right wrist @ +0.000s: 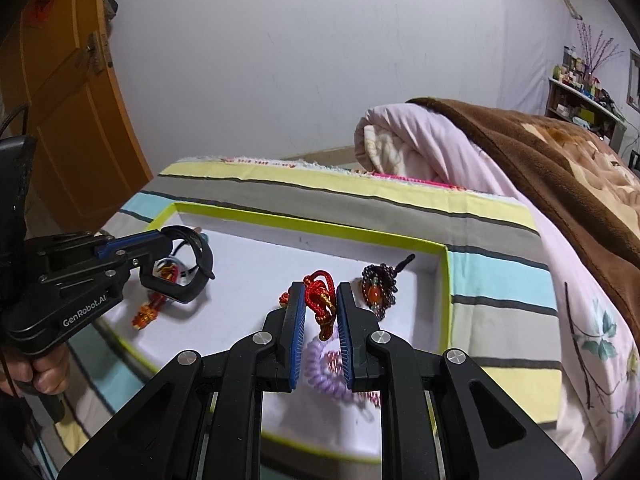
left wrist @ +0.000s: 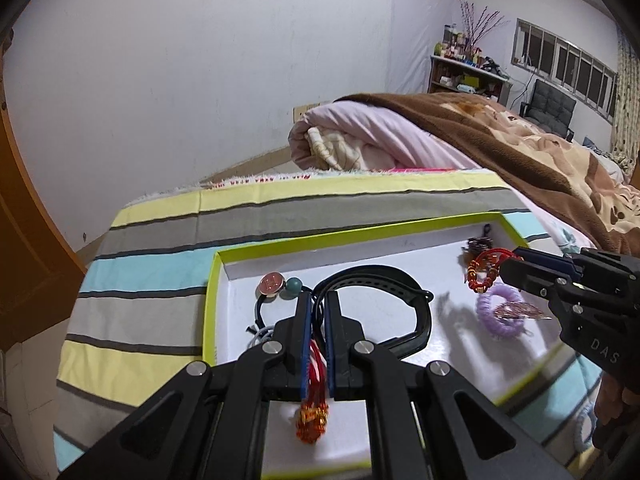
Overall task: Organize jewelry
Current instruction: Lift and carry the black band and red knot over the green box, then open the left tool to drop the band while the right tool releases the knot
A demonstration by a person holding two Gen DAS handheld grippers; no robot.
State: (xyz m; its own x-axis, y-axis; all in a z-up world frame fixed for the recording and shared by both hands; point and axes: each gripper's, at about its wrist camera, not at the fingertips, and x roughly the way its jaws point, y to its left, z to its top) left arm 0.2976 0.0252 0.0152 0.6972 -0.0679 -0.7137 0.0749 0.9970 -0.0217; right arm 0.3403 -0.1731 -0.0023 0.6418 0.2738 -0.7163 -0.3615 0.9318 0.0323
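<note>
"GenRobot.AI" on left gripper, "DAS" on right gripper

Tray ctr clear; jewelry crowds L/R ends.

Bed carrying a striped cloth, white green-rimmed tray lying on the cloth, rolled pink quilt sitting at twelve o'clock from the tray, brown blanket spreading at two o'clock.
</note>
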